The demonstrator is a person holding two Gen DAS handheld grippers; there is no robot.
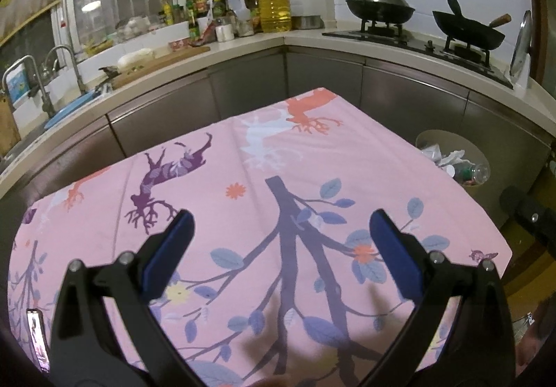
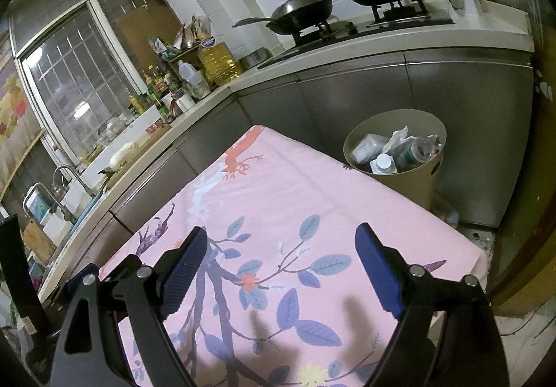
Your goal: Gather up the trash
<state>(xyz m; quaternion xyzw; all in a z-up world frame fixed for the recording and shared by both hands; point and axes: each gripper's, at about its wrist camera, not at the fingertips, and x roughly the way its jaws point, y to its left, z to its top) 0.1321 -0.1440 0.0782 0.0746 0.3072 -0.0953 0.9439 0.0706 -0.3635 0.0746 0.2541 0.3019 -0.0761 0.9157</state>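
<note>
Tools, left [image 1: 279, 225] and right [image 2: 281, 246], wide apart, empty, above pink tablecloth [image 1: 243, 157].

Soft cloth, shiny steel everywhere

Pink tablecloth [image 1: 215, 185] looks matt cotton, cabinet fronts [image 2: 365, 91] brushed metal, bin [image 2: 410, 178] smooth matt plastic, gripper pads [image 2: 186, 269] ribbed blue rubber.

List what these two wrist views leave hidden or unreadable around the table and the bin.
- Trash bin: left wrist view shows only its top; the tablecloth edge hides the body.
- Bin's lower contents: buried under the plastic bottle and crumpled paper, both views.
- Table's near edge: covered by the left gripper and right gripper frames.
- Bottle labels on the counter: too small.
</note>
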